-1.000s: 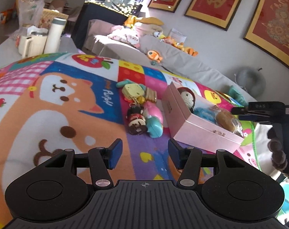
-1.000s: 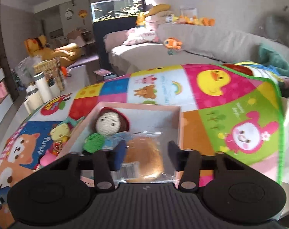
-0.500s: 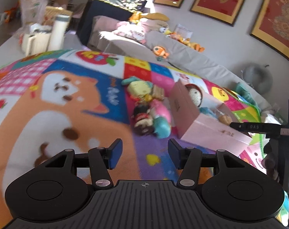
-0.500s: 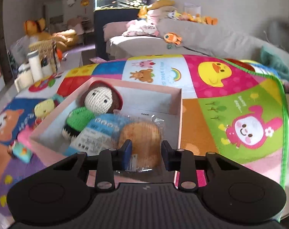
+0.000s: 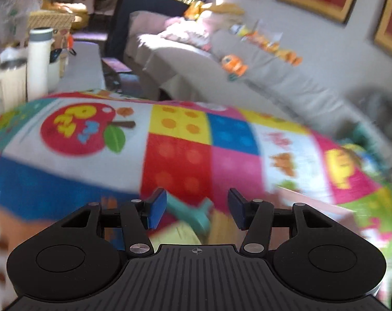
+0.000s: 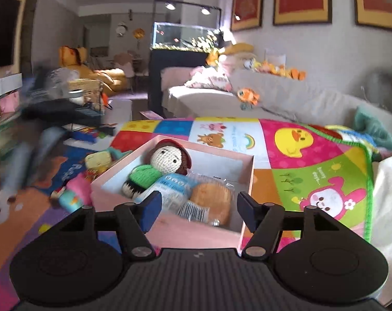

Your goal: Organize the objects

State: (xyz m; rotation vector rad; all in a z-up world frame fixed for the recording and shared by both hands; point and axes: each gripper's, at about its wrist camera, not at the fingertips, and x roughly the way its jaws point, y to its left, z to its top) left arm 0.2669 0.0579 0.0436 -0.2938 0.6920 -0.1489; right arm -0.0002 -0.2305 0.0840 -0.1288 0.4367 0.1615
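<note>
The pink box (image 6: 170,230) lies on the patchwork blanket. It holds a crochet doll (image 6: 167,159), a blue packet (image 6: 170,186) and a wrapped bun (image 6: 211,202). My right gripper (image 6: 198,207) hovers at the box's near wall. Its jaws are opening and the pads touch nothing; the bun lies just beyond them. Left of the box lie a yellow toy (image 6: 98,159) and a pink-and-teal toy (image 6: 74,194). The left wrist view is blurred. There my left gripper (image 5: 197,207) stands open low over a teal toy part (image 5: 193,215) and a yellow toy (image 5: 180,233).
The blanket (image 5: 180,155) covers the whole work surface. A white flask (image 5: 39,62) and jugs stand on a side table at the far left. A grey sofa (image 6: 286,98) with plush toys runs behind. A dark blurred shape (image 6: 58,111) hangs above the toys left of the box.
My left gripper swept forward across the blanket to the toy pile beside the box, still open. My right gripper narrowed over the wrapped bun, then widened and drew back to the box's near wall.
</note>
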